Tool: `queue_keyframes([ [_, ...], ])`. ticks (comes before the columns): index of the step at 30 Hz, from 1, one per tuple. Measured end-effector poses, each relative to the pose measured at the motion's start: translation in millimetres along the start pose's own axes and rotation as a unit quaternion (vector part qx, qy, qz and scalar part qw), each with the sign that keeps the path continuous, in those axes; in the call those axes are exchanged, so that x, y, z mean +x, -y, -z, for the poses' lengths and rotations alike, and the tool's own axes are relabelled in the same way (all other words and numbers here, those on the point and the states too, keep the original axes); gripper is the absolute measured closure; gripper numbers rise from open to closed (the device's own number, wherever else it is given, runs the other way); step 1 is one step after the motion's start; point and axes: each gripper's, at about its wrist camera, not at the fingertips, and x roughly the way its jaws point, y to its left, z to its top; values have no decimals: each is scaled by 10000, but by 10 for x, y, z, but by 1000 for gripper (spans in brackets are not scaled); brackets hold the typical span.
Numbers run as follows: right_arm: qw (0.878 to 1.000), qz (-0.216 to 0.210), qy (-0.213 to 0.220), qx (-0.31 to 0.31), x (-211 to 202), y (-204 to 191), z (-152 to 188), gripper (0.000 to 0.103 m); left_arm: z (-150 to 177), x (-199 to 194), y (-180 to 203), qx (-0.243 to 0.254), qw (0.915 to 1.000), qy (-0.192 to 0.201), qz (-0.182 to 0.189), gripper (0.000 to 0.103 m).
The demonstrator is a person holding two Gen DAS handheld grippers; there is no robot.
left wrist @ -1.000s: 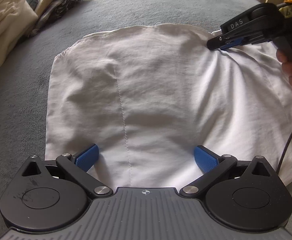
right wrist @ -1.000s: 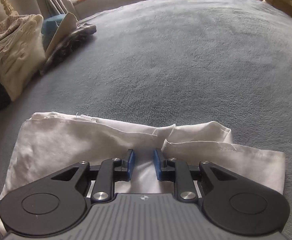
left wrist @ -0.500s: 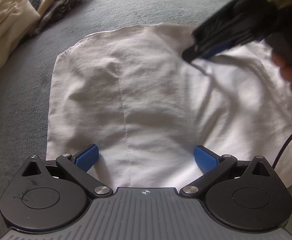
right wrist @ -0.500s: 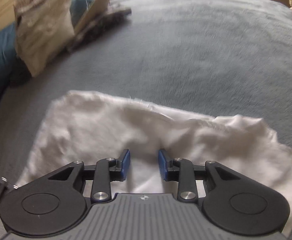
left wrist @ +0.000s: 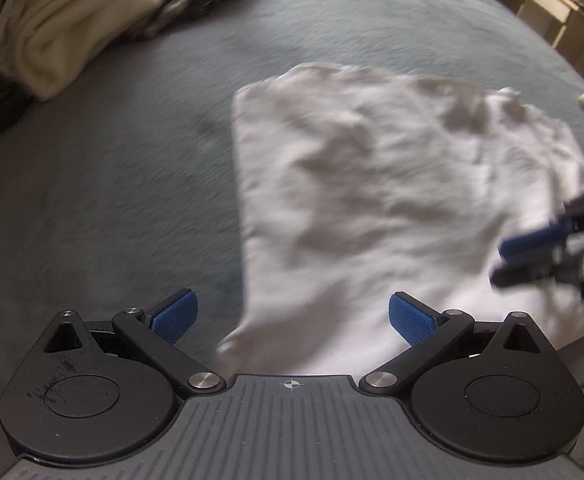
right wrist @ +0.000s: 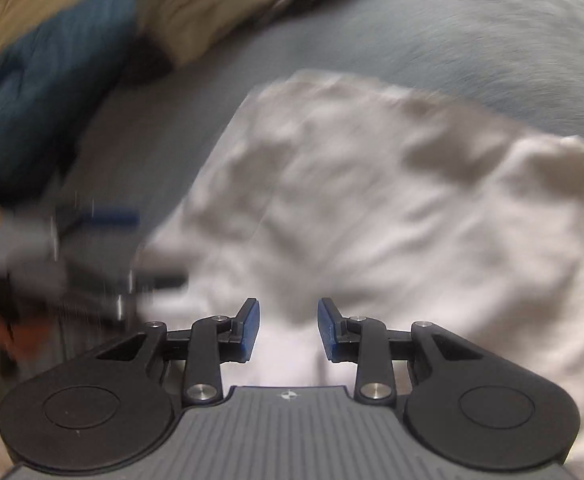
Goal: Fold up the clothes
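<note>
White cloth (left wrist: 391, 200), a garment already doubled into a rough rectangle, lies rumpled on the grey bed (left wrist: 112, 200), its straight folded side on the left in both wrist views and its far corner puckered. Both views are smeared with motion, so fine detail is lost. The left gripper (left wrist: 292, 314) hangs over the near left corner with its jaws spread wide and nothing between them. The right gripper (right wrist: 288, 330) hovers above the near side of the cloth; its jaws stand part-way apart, with only bare cloth below them and no fold pinched.

The step in hand looks like setting up the next fold. To do it well, each gripper should come down on a near corner and catch every layer, not just the top sheet, or the stack will slide apart on lifting. Both should lift together and carry the edge level across to the far side. The wrinkles in the middle want smoothing first, since creases folded in will stay. Keep clear of the cream pile (left wrist: 64, 24) at the upper left.
</note>
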Motion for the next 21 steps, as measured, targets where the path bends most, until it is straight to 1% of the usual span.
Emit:
queue_keyframes([
  [1,9997,128,-98,-187,99,-86,47,68,33,17,-57,-73,9999,-74,-72,1],
  [2,9988,258,-62,-404,111,-168,57,68,63,26,-134,-194,9997,-114,-59,1],
  [5,9923,648,46,-1052,145,-412,87,67,92,-31,-344,-671,9975,-62,211,1],
  [6,9898,723,113,-1219,132,-492,97,67,88,-69,-410,-801,9964,15,290,1],
  [8,9890,566,409,-1302,-17,-646,117,67,68,-151,-514,-984,9945,181,303,1],
  [10,9870,310,632,-1442,-92,-823,159,63,38,-201,-610,-1090,9932,290,295,1],
  [13,9801,252,882,-1762,7,-1119,255,61,-12,-208,-711,-1195,9917,312,352,1],
  [17,9716,393,836,-2181,293,-1408,338,61,-32,-178,-764,-1345,9902,228,316,2],
  [21,9564,598,780,-2751,487,-1624,391,59,-21,-152,-812,-1438,9887,213,373,2],
])
